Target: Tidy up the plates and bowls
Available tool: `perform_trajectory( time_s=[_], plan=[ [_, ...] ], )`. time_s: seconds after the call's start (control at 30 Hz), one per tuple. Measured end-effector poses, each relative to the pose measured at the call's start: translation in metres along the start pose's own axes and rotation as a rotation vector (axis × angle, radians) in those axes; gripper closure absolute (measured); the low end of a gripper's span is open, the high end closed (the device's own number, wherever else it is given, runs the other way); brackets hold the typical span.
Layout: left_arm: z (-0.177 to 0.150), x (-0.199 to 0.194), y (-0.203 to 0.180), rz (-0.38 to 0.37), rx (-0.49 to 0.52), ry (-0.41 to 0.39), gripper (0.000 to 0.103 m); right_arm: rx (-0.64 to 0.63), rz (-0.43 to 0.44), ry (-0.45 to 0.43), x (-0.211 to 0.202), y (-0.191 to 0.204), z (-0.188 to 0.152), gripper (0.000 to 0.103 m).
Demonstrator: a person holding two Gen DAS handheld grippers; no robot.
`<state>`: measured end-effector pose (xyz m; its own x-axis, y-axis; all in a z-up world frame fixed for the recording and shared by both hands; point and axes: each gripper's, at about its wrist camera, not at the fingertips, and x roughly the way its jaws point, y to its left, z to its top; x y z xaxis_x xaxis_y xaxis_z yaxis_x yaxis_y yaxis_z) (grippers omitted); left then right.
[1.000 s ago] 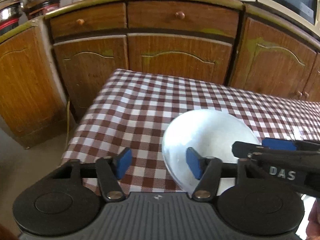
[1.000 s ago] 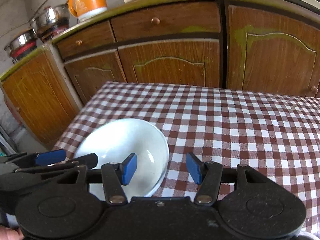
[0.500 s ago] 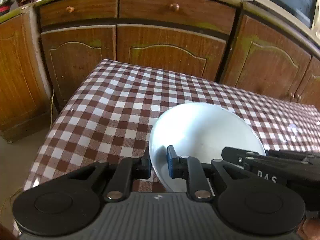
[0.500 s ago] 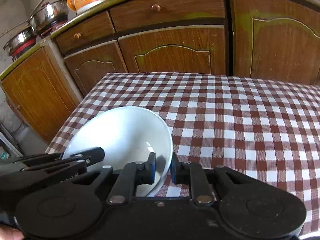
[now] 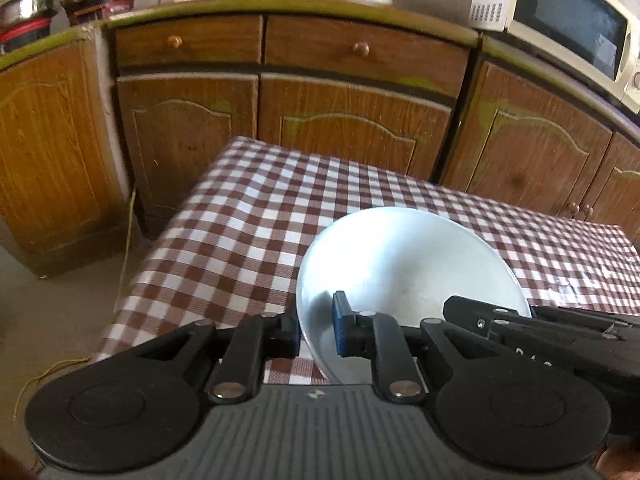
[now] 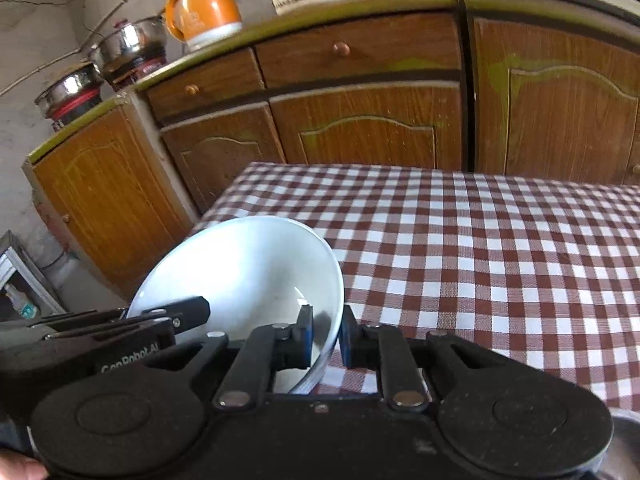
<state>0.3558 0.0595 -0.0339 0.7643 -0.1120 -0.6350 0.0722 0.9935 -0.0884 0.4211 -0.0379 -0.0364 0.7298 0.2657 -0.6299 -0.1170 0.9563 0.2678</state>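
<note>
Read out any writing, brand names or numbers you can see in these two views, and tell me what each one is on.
"GenRobot.AI", partly cut off at the start, on the left hand-held gripper body in the right wrist view.
"D A", partial white letters, on the right hand-held gripper body in the left wrist view.
Red band labels on the steel cookers: too blurred to read.
Small bottle label: too small to read.
Orange kettle emblem: unreadable.

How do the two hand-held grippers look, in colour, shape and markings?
Both are alike. The left hand-held gripper has a grey ribbed body, two round black discs, black linkage arms with silver rivets and blue finger pads. The right hand-held gripper has a black body with the same parts. White lettering is printed on the side of each, only partly readable.
</note>
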Motion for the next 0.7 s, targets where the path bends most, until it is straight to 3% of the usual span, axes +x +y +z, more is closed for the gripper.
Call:
perform_trajectory(
  time_s=[0.43, 0.7],
  plan=[
    [-0.008, -0.095, -0.005, 0.032, 0.016, -0.053, 0.086, -0.035, 0.032, -0.056, -0.098, 0.033, -0.009, 0.085],
    [-0.016, -0.134, -0.010, 0.036, 0.023, -0.085, 0.086, -0.046, 0.038, -0.092, -0.143, 0.044, -0.014, 0.085]
  ],
)
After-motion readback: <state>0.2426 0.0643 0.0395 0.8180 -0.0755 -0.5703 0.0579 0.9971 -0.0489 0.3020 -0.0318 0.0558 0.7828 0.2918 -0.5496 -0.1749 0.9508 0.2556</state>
